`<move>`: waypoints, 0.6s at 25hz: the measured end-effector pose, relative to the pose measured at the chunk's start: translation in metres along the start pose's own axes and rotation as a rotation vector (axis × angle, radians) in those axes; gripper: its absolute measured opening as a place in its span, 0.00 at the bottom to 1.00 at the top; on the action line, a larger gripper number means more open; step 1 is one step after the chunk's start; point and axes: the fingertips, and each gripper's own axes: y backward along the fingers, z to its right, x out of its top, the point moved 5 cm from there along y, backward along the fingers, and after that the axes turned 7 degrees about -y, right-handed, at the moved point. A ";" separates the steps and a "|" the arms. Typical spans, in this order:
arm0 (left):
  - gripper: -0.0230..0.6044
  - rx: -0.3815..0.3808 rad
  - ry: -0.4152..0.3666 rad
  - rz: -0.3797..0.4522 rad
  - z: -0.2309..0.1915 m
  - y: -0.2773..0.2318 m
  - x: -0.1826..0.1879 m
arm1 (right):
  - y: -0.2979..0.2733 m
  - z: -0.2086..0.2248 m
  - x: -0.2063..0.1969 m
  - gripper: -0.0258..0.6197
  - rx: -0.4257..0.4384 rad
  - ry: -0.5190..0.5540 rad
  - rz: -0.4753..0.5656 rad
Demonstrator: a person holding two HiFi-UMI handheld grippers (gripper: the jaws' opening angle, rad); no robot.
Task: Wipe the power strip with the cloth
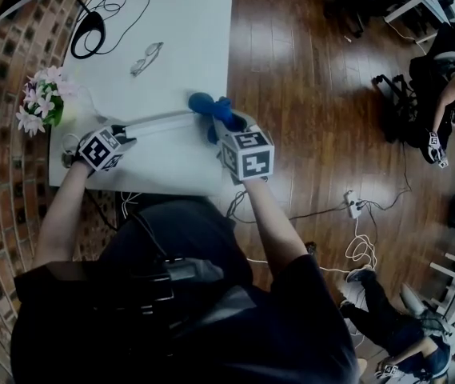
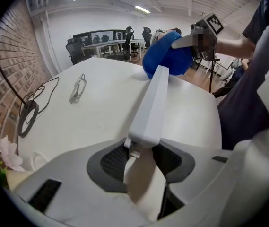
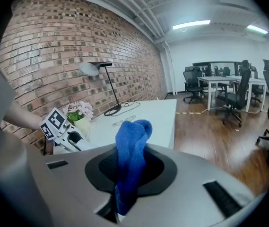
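Note:
A long white power strip [image 1: 163, 122] lies slanted over the white table [image 1: 187, 38]. My left gripper [image 1: 123, 137] is shut on its near end, and in the left gripper view the strip [image 2: 149, 112] runs away from the jaws, with its cord end between the pads. My right gripper [image 1: 229, 128] is shut on a bunched blue cloth [image 1: 209, 106], which stands up between its jaws in the right gripper view [image 3: 132, 150]. The cloth [image 2: 166, 56] is at the strip's far end; whether it touches I cannot tell.
Glasses [image 1: 145, 58] lie mid-table and a black lamp base with cable [image 1: 91, 34] stands at the far left corner. A pot of pink flowers [image 1: 41, 101] is by the left edge. Wood floor lies to the right, with another strip [image 1: 353, 206] and seated people [image 1: 451, 86].

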 end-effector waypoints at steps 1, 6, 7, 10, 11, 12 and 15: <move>0.30 0.002 -0.010 0.003 0.003 0.002 0.002 | -0.002 -0.008 0.004 0.11 0.017 0.021 0.013; 0.32 0.067 -0.090 0.024 0.013 0.007 0.006 | -0.037 -0.054 -0.004 0.11 0.122 0.191 -0.062; 0.32 0.088 -0.104 0.028 0.014 0.006 0.005 | -0.044 -0.059 -0.008 0.11 0.131 0.223 -0.091; 0.32 0.133 -0.124 0.037 0.016 0.006 0.005 | -0.058 -0.068 -0.024 0.11 0.148 0.301 -0.166; 0.32 0.143 -0.129 0.039 0.016 0.006 0.004 | -0.060 -0.070 -0.028 0.11 0.151 0.312 -0.174; 0.32 0.151 -0.136 0.043 0.016 0.005 0.004 | -0.061 -0.070 -0.030 0.11 0.154 0.313 -0.173; 0.32 0.176 -0.157 0.062 0.016 0.006 0.001 | -0.062 -0.070 -0.033 0.11 0.163 0.279 -0.174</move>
